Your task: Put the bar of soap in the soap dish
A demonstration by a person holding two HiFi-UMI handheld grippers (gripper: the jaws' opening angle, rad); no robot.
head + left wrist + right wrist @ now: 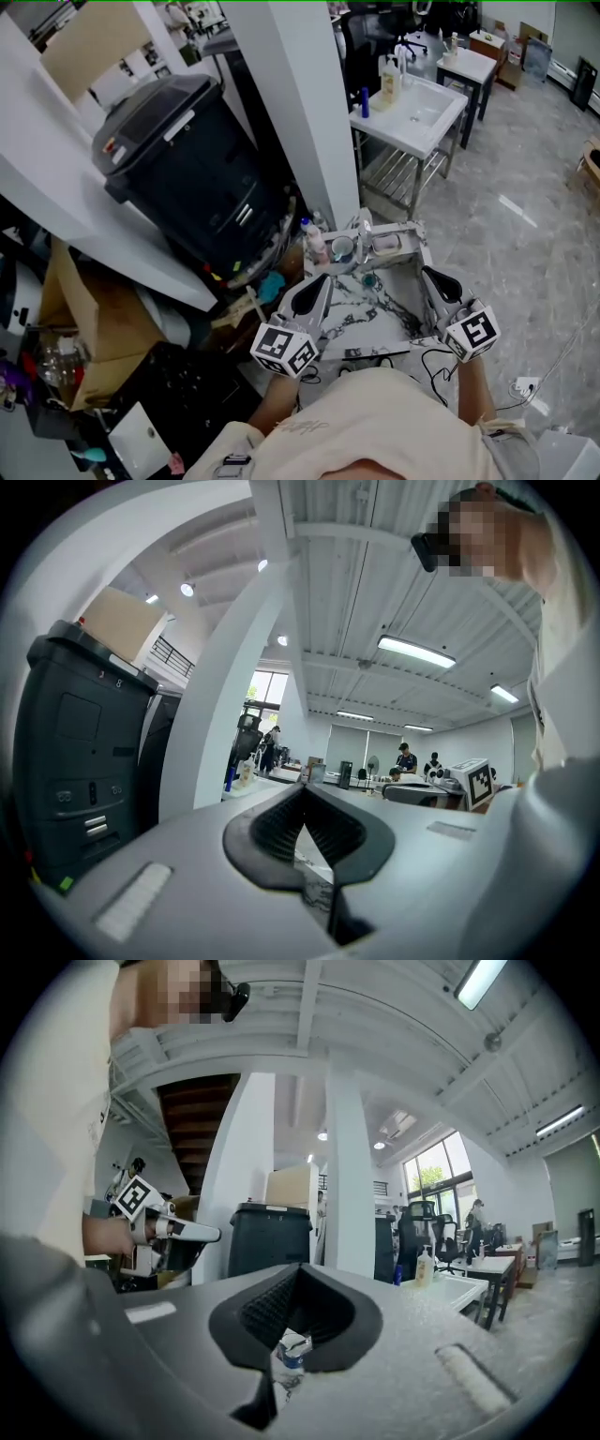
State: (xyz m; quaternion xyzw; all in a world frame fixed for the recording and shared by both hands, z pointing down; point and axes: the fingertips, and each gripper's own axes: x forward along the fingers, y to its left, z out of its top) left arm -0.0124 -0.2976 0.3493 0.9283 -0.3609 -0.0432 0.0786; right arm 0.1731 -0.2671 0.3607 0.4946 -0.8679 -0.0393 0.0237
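Both grippers are being held level above the marbled desk, well short of the things at its far end. The left gripper and the right gripper are each showing their jaws pressed together with nothing between them. The soap dish is sitting at the far end of the desk, near a cup and a small bottle. It is appearing to hold a pale block, though whether that is the bar of soap is too small to tell.
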